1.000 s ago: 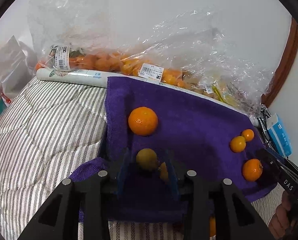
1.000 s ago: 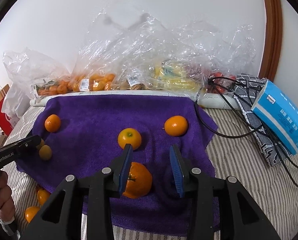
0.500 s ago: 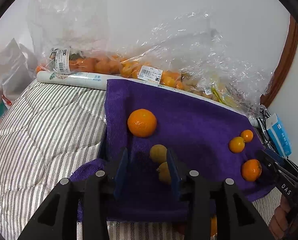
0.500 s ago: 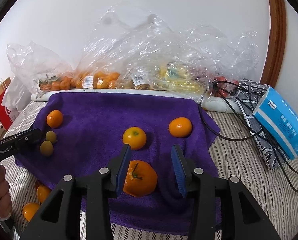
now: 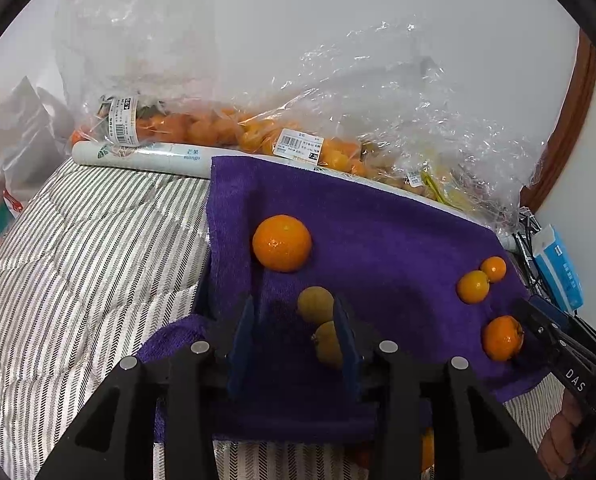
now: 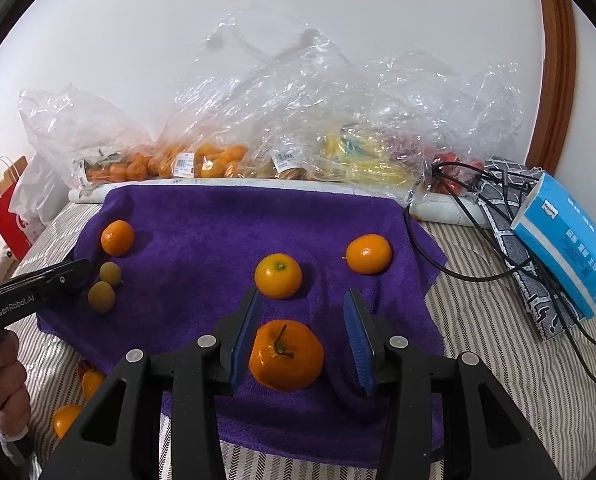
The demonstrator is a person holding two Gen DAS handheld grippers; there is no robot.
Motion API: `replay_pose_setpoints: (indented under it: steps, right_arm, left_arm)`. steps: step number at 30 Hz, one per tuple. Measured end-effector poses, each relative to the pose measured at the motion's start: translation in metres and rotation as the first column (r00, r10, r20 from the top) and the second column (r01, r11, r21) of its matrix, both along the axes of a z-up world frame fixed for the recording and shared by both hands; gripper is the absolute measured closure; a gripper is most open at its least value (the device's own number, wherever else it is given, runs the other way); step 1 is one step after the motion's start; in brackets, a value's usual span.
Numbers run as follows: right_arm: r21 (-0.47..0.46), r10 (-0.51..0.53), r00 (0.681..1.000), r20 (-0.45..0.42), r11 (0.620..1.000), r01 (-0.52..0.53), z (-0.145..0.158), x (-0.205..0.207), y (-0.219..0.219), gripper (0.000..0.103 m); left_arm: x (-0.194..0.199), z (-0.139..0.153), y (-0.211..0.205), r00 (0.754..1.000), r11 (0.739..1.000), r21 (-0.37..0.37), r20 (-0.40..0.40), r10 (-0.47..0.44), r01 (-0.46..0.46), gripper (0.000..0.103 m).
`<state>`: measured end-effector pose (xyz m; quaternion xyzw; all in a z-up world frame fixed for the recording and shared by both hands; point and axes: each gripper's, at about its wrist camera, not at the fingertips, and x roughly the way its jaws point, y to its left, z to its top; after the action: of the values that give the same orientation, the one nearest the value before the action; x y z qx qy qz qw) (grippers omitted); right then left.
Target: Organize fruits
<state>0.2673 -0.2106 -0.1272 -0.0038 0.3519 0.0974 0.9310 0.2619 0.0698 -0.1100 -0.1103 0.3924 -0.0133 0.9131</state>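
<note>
A purple towel (image 5: 378, 232) lies on striped bedding. My left gripper (image 5: 291, 312) stands open over its near left corner. Two small yellow-green fruits (image 5: 316, 304) (image 5: 330, 344) lie on the towel by its right finger, unpressed, and a larger orange (image 5: 281, 243) sits just beyond. My right gripper (image 6: 302, 296) is open around a stemmed orange (image 6: 285, 354), which rests on the towel close to the left pad with a gap on the right. Two more oranges (image 6: 277, 276) (image 6: 368, 254) lie ahead of it. The left gripper (image 6: 37, 292) shows at the towel's left edge.
Clear plastic bags of fruit (image 6: 217, 160) line the wall behind the towel. A blue tissue pack (image 6: 566, 236) and black cables (image 6: 458, 216) lie at the right. Loose oranges (image 6: 91, 382) sit on the bedding off the towel's near left corner. Paper bags (image 5: 1, 184) stand far left.
The left jaws widened and let go of a small yellow-green fruit, which now lies beside the other one. The right jaws opened slightly off the stemmed orange.
</note>
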Motion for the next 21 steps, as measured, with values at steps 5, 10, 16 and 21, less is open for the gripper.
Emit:
replay_pose_setpoints:
  steps: [5,10,16,21]
  right_arm:
    - [0.003,0.001,1.0,0.001,1.0,-0.001,0.0,0.0,0.0,0.06]
    - [0.011,0.008,1.0,-0.001,1.0,-0.008,0.002,-0.002,0.001,0.06]
    - [0.008,0.015,1.0,0.023,1.0,-0.015,0.009,-0.008,0.004,0.06]
    - [0.034,0.026,0.999,0.03,0.999,-0.027,0.016,-0.013,0.006,0.06]
  left_arm:
    - [0.0,0.001,0.001,1.0,1.0,-0.004,0.003,0.003,-0.003,0.064]
    - [-0.001,0.003,0.002,1.0,1.0,-0.01,0.007,0.007,-0.007,0.064]
    - [-0.007,0.011,0.002,0.999,1.0,-0.021,0.036,0.008,-0.008,0.064]
    - [-0.012,0.017,-0.002,0.998,1.0,0.001,0.068,0.009,-0.009,0.06]
